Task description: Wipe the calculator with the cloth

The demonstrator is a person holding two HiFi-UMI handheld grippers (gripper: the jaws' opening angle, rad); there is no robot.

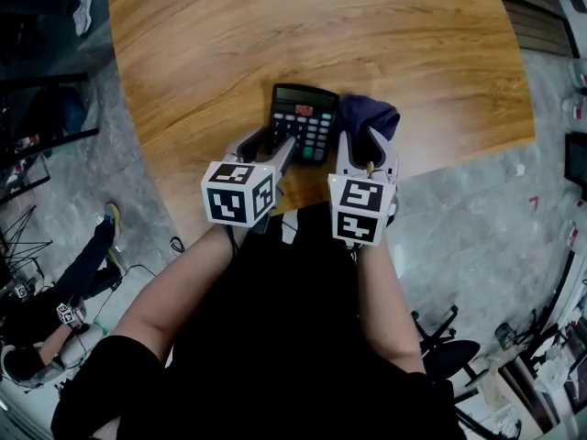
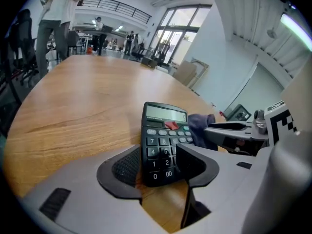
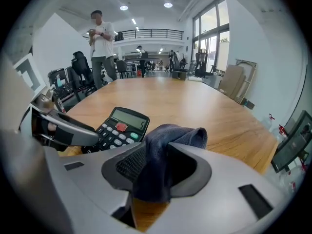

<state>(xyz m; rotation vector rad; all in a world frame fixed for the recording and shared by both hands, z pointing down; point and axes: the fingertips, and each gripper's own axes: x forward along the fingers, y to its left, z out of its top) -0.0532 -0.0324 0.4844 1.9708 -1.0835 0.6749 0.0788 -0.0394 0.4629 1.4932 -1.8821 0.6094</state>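
Left gripper (image 1: 273, 145) has its jaws apart around the near end of the calculator (image 1: 304, 122), and a sliver of wood shows between the left pad and the case. Just to its right, the right gripper (image 1: 367, 147) also stands parted, with the dark blue cloth (image 1: 369, 113) bunched between the jaws and lying against the left pad.

Both work close to the curved near edge of the wooden table (image 1: 303, 26). Wide open wood stretches beyond them, and grey floor (image 1: 477, 209) lies past either side. A person (image 1: 55, 314) sits on the floor far to the left, and an office chair (image 1: 449, 351) stands low on the right, both well apart from the table. Cloth and calculator lie just beside each other.

The calculator lies flat, keys up. Its long axis runs away from the wearer, with the display at the far end.
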